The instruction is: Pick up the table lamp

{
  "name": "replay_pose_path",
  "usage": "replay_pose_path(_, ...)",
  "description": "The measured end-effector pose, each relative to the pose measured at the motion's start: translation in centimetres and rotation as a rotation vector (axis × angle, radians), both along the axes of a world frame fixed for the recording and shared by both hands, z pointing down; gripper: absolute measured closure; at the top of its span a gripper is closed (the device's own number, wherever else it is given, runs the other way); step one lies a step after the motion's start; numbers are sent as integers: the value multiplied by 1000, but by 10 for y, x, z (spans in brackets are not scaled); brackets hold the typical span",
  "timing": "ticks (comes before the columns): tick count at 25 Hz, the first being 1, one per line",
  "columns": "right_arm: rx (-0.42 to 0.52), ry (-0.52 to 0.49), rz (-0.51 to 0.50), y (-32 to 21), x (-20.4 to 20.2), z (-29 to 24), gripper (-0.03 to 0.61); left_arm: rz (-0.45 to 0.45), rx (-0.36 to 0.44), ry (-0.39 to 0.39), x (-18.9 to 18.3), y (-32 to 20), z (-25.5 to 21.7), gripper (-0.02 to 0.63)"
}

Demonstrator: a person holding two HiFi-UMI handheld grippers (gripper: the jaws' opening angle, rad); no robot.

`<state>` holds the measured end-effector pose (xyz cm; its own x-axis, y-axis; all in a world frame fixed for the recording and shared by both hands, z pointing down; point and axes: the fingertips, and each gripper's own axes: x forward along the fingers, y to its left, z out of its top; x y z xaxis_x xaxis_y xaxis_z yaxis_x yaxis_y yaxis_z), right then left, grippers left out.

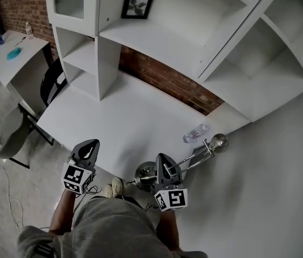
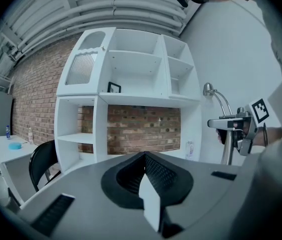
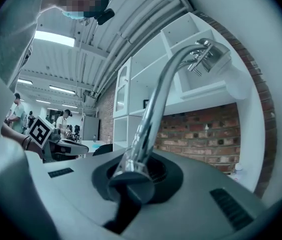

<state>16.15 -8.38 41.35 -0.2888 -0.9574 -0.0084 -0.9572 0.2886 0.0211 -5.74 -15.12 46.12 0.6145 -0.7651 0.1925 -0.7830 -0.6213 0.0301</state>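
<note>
The table lamp is chrome, with a round base near the desk's front edge and a small head. My right gripper is shut on the lamp's stem just above the base. In the right gripper view the stem rises from the right gripper and curves over to the lamp head. My left gripper hangs apart to the left, shut with nothing in it. From the left gripper view the lamp stands upright in the right gripper.
A white desk carries a white shelf unit against a brick wall. A clear plastic bottle lies beside the lamp head. A framed picture sits on a shelf. A black chair and a side table stand at the left.
</note>
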Motion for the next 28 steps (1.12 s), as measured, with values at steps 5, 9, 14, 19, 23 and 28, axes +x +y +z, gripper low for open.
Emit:
replay_pose_path(5, -1, -1, 63, 19, 15, 4, 558, 44, 7, 8, 14, 7, -5, 611)
replay_pose_path(9, -7, 2, 81, 29, 21, 9, 558, 68, 11, 11, 20, 12, -4, 611)
replay_pose_path(14, -11, -6, 92, 31, 22, 10, 558, 66, 10, 2, 20, 12, -4, 611)
replay_pose_path(19, -9, -12, 95, 31, 22, 10, 558, 65, 20, -4, 20, 12, -5, 611)
replay_pose_path(23, -17, -14, 91, 31, 21, 11, 558, 65, 13, -10, 20, 14, -3, 611)
replay_pose_path(28, -16, -7, 80, 27, 19, 12, 558, 60, 15, -7, 20, 12, -2, 611)
